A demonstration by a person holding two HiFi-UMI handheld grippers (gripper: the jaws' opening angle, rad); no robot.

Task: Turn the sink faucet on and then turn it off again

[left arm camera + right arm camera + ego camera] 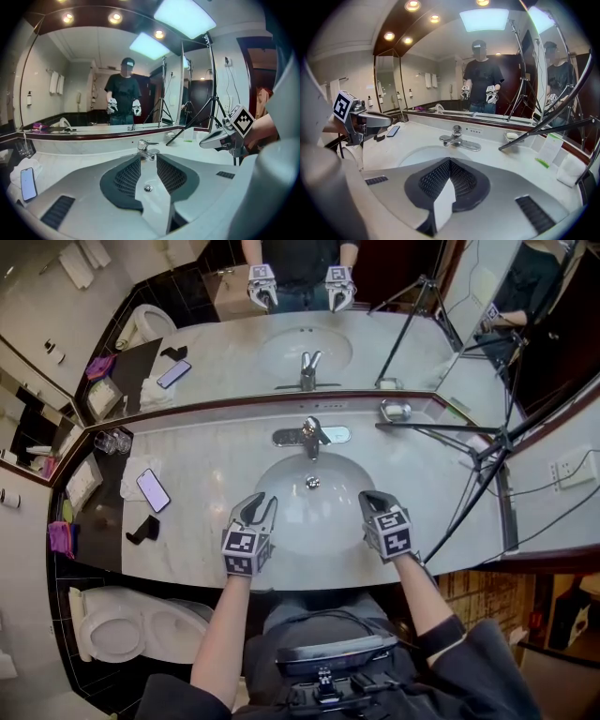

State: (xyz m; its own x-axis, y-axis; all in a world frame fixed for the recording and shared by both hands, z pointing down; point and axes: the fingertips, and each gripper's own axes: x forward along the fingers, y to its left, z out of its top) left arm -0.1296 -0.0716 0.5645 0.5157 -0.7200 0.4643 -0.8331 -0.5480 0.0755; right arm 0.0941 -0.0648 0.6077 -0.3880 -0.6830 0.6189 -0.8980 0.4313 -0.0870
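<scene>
Head view: the faucet point(310, 434) stands at the middle of the tabletop's point(206, 474) back edge, just under the mirror, with its lever lying flat over the spout. I see no stream falling to the basin point(328, 512), so I judge the water is off and the first step is not yet done. The left gripper point(260, 507) and the right gripper point(372, 498) hover side by side over the front edge of the basin, well apart from the faucet. Both aim at it, probably so that either one can reach forward. A phone point(153, 489) lies toward the left edge, clear of any reach to the lever.

Left gripper view: the left gripper point(148, 158) has its fingers point(126, 178) spread, with nothing between them. The faucet point(147, 150) and the drain show through the gap. That framing suggests the opening is lined up on the lever, perhaps ready to take or nudge it.

Right gripper view: the right gripper point(450, 161) has its fingers point(436, 180) brought together at the tips and holds nothing. The faucet point(457, 138) sits ahead and slightly left, near the back edge. With its fingers closed, this gripper looks suited to pushing the lever with its tips, or to waiting aside.
</scene>
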